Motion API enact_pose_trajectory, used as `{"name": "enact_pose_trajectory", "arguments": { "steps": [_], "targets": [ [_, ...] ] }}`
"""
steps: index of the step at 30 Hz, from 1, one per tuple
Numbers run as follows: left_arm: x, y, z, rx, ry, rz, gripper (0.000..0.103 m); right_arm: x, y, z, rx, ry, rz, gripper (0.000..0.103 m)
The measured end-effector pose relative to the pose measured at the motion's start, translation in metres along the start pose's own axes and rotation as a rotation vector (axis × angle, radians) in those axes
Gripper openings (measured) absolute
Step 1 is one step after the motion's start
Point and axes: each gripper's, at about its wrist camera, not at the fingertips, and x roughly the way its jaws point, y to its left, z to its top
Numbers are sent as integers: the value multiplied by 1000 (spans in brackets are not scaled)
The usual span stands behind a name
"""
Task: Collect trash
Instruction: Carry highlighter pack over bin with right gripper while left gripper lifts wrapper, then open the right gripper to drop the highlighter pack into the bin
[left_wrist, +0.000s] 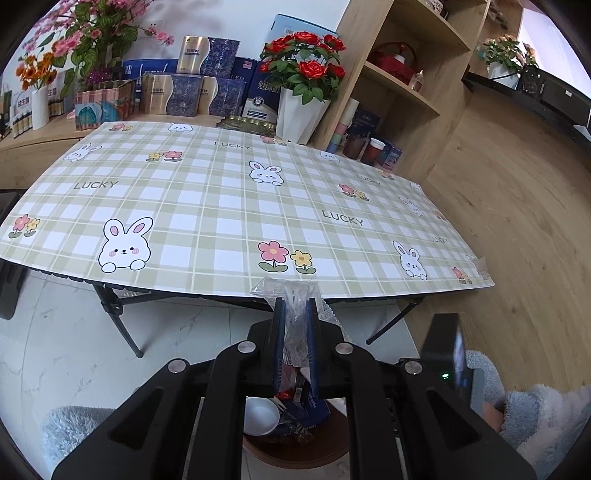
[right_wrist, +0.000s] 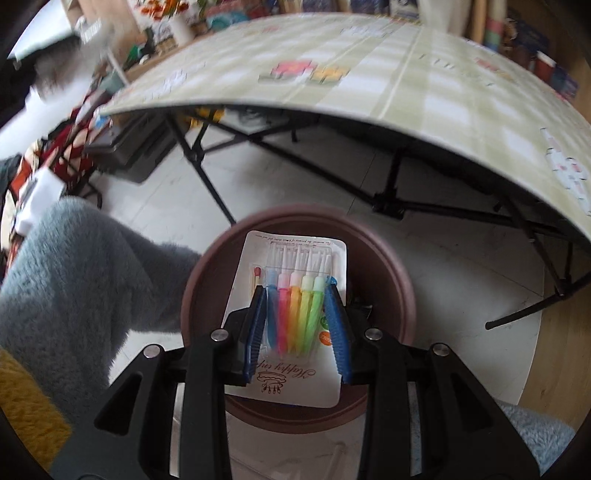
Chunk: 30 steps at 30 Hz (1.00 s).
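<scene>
1. My left claw (left_wrist: 295, 306) pinches a crumpled clear plastic wrapper (left_wrist: 291, 291) at the checked worktop's (left_wrist: 221, 206) near edge.
2. My right claw (right_wrist: 297, 295) grips a white card of rainbow candles (right_wrist: 295, 314) (blister-packed) above the round brown bin (right_wrist: 388, 280).

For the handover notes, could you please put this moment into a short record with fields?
left gripper: shut on a clear plastic wrapper, near the table's front edge
right gripper: shut on a pack of coloured candles, pointing down over the bin
bin: brown, round, on the floor in front of the table; a white bowl and dark wrappers lie in it
table: checked cloth with rabbits, nothing lying on it
</scene>
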Motion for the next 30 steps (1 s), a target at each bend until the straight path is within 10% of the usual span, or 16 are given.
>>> {"name": "enact_pose_trajectory", "arguments": {
  "steps": [16,24,30],
  "targets": [
    [-1,13,-6,-35,22,12,11,45,-2,-5,6,127,13,40],
    [4,9,-7,-36,39,2,11,-3,7,8,-20,-58,-43,88],
    [11,9,-8,-48,64,-3,11,-71,1,21,-29,-278,-144,97]
  ]
}}
